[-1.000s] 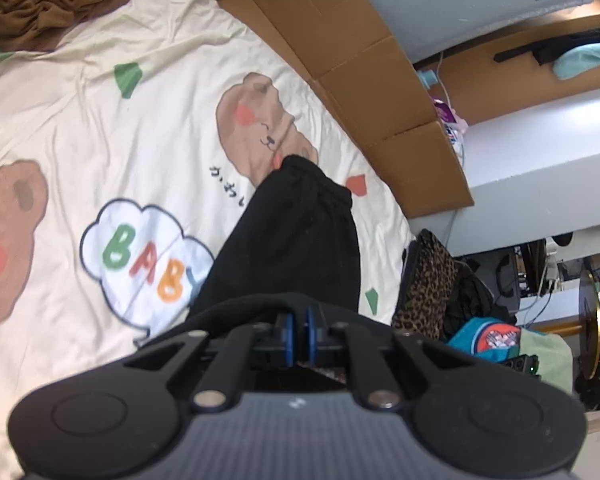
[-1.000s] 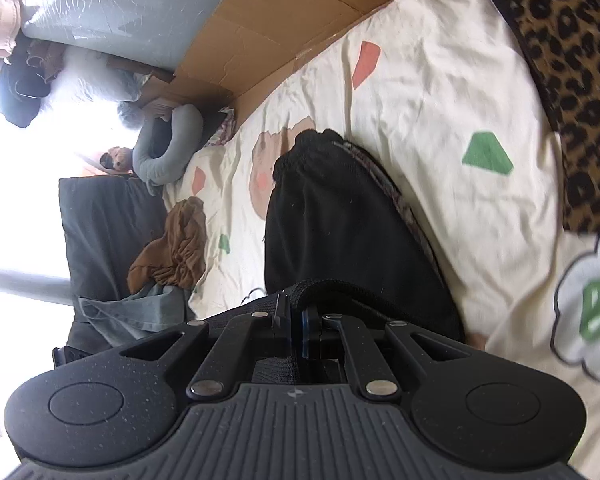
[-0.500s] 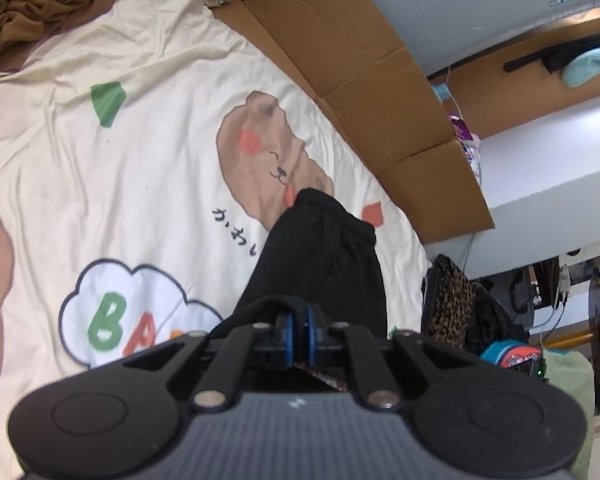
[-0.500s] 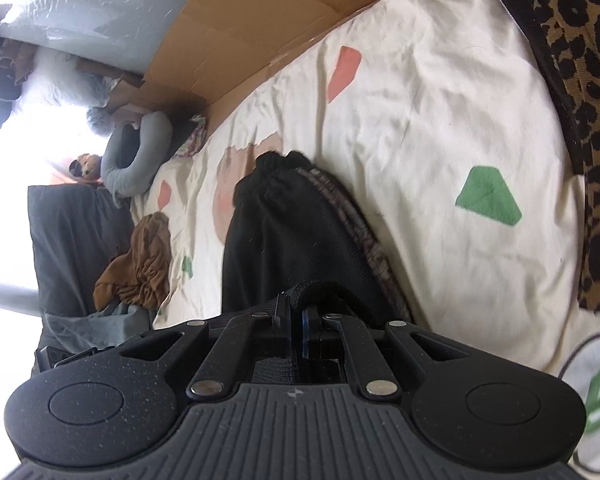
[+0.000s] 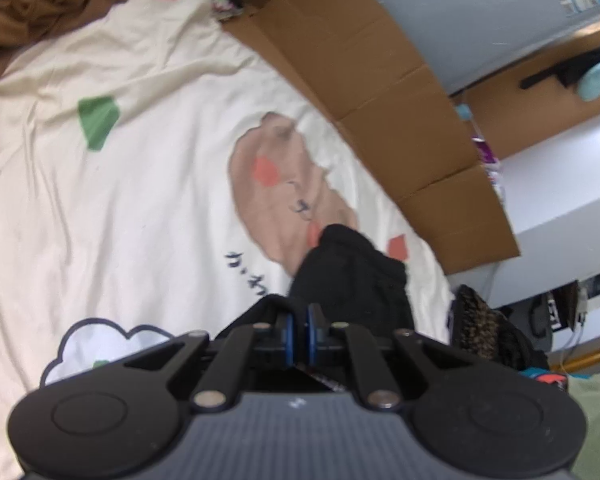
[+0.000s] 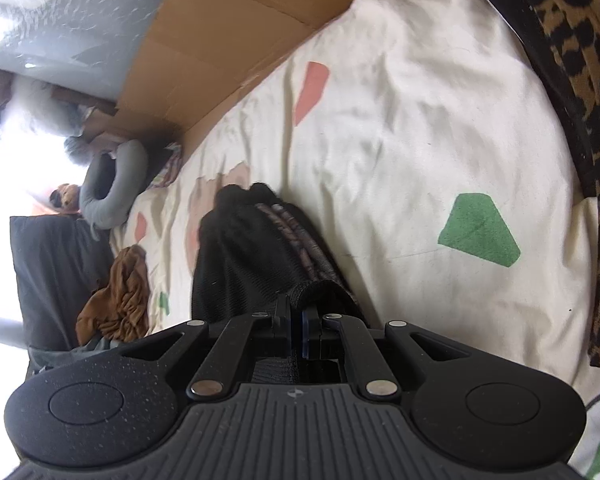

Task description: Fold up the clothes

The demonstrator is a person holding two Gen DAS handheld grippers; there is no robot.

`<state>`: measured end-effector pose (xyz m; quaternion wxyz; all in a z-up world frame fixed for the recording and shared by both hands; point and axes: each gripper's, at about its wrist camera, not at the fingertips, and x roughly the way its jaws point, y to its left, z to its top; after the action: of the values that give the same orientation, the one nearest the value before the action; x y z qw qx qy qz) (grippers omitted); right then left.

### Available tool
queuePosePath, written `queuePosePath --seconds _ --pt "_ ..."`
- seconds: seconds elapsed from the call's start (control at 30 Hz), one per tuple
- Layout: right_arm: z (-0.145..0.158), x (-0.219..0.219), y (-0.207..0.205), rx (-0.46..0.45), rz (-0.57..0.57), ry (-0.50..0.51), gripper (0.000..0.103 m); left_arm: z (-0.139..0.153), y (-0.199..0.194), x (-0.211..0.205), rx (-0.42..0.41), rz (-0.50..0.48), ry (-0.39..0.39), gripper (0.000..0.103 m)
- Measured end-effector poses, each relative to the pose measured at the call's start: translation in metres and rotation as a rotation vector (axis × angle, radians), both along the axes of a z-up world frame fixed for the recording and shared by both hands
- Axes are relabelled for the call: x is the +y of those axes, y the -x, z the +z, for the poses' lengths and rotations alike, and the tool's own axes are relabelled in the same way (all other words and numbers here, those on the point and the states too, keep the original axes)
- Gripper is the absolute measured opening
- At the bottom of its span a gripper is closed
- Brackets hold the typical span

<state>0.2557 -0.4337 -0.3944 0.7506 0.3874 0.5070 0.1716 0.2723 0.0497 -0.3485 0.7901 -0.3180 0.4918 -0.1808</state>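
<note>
We see a cream bedsheet (image 5: 148, 184) printed with green and coral patches, a tan-brown bear with coral cheeks, dark script and a white cloud outlined in navy at the lower left. The garment (image 5: 352, 280) at centre is black — in the right wrist view it shows a strip of mauve-grey patterned lining along its right edge. At the upper left we see a crumpled brown cloth (image 5: 40, 4). The cardboard (image 5: 380, 92) along the upper right is plain brown. A leopard-print fabric (image 6: 580, 80) — tan with black spots — fills the right edge. Both grippers are black, with blue pads.
</note>
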Motion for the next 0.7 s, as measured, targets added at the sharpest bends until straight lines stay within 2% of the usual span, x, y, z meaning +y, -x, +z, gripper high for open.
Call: queuePosePath --seconds 0.1,0.33,0.53,0.7 --pt "-0.005 0.003 -0.003 -0.01 -0.011 0.007 0.003 -0.009 -0.004 0.001 0.001 0.011 -0.004 0.007" --pt "0.007 0.008 -0.015 -0.043 -0.001 0.019 0.003 0.0 -0.008 0.004 -0.021 0.017 0.001 0.007" --pt "-0.015 0.006 -0.017 0.005 -0.032 0.09 0.003 -0.014 -0.027 -0.006 -0.035 -0.015 0.008 0.008" --pt "-0.018 0.005 -0.015 -0.002 -0.046 0.1 0.003 -0.028 -0.039 -0.012 -0.014 -0.038 -0.023 0.008"
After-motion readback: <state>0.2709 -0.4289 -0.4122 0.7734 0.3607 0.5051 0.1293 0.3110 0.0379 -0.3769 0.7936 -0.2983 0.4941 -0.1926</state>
